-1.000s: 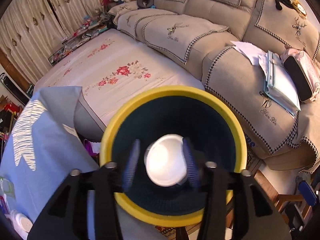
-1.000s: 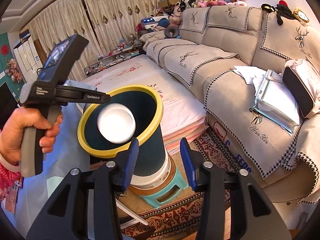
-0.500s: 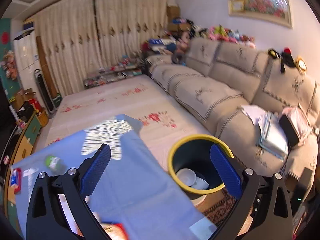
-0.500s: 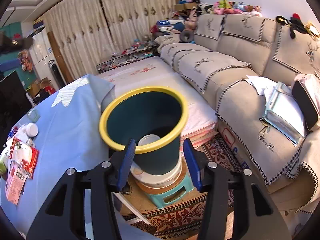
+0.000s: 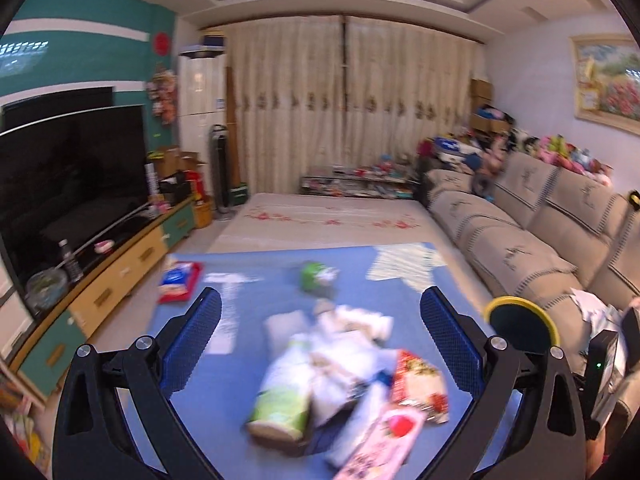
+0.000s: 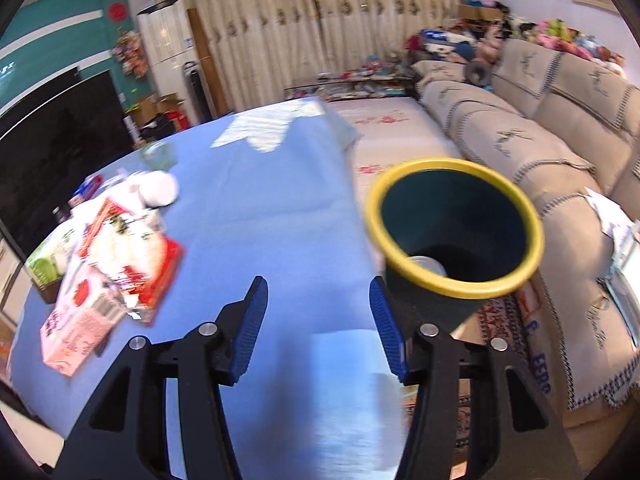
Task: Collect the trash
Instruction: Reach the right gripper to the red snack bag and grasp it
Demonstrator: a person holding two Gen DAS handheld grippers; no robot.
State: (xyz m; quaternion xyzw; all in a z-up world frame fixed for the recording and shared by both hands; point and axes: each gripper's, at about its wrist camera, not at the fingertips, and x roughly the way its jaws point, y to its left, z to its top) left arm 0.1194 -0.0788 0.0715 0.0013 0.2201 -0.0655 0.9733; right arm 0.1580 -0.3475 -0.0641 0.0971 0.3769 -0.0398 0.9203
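Left wrist view, left gripper [image 5: 320, 320] now wide, empty, cup gone, over blurred, perhaps wrapper, trash pile [image 5: 344, 380].

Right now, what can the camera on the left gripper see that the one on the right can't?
Only the left view shows the TV stand and the painting. Only the right view looks into the bin, where a white cup lies, and shows the rug. Both show the blue table, the trash pile, the sofa and the curtains. Each sees its own empty gripper: left, right, its jaws opening.
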